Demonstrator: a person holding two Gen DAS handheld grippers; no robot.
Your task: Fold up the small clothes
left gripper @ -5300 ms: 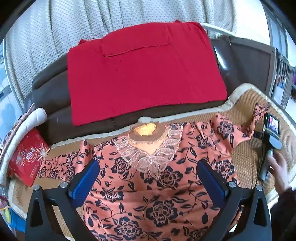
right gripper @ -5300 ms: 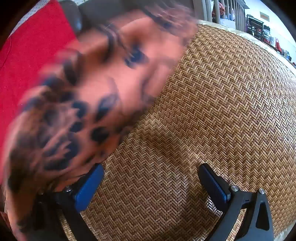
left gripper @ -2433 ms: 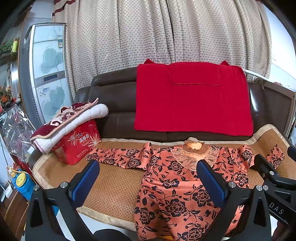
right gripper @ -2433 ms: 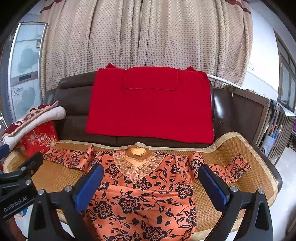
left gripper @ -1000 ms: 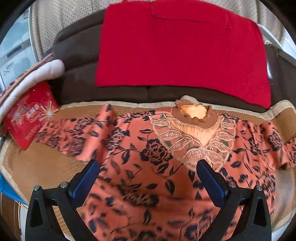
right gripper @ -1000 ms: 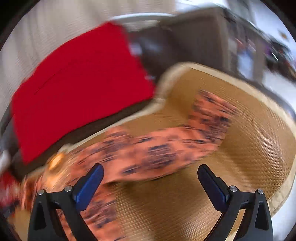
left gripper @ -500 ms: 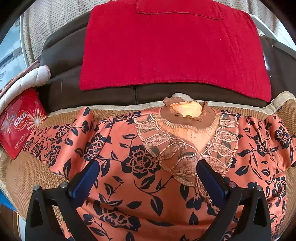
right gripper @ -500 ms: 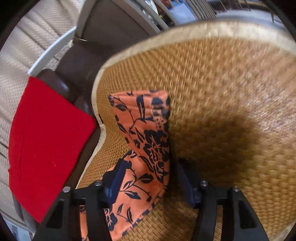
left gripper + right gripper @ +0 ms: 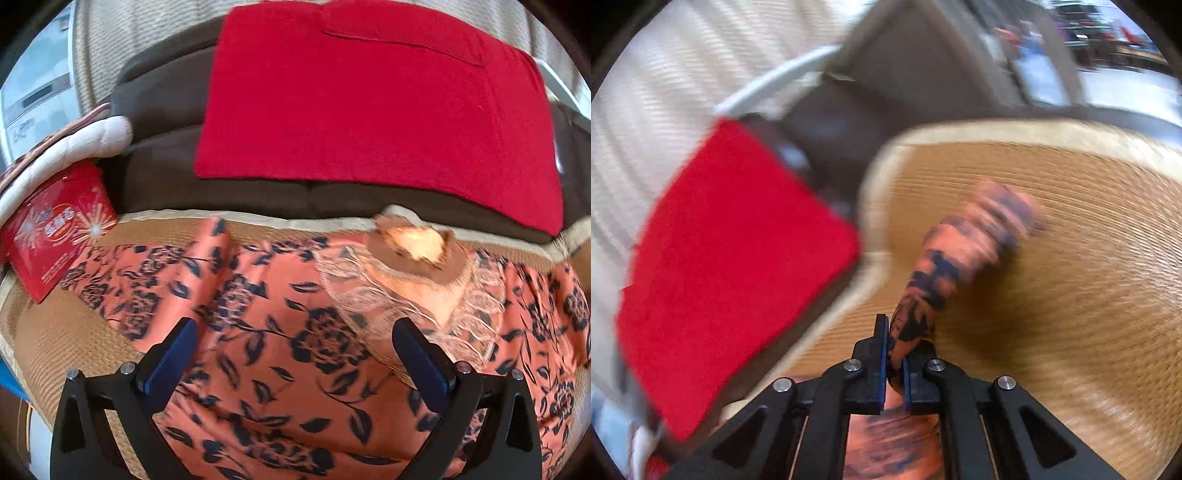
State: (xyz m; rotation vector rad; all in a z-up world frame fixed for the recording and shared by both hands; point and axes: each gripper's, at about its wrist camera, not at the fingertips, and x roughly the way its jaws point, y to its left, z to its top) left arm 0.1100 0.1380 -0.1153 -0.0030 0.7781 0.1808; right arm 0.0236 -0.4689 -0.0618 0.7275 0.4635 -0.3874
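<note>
1. We see the orange floral blouse (image 9: 295,343) spread flat, front up, on the woven mat (image 9: 55,339) that covers the sofa seat, its lace collar (image 9: 413,266) toward the dark brown sofa back (image 9: 159,177).
2. Our left claw (image 9: 295,354) hovers over the blouse's chest with its blue-padded fingers wide apart and nothing between them; the blouse lies directly below and ahead of it, the collar just beyond the right-hand finger.
3. The blouse's one sleeve (image 9: 122,284) stretches out toward a red box (image 9: 55,236), which sits at the mat's end under a rolled quilt (image 9: 74,147).
4. A red cloth (image 9: 369,110) hangs over the sofa back behind the collar.
5. Our right claw (image 9: 894,354) is clamped tight on the other sleeve (image 9: 960,251): the fabric is pinched between the pads and rises ahead of the fingers, lifted off the mat (image 9: 1071,295), its end blurred.
6. In that view the red cloth (image 9: 731,266) lies off to the left, well apart from the sleeve.
</note>
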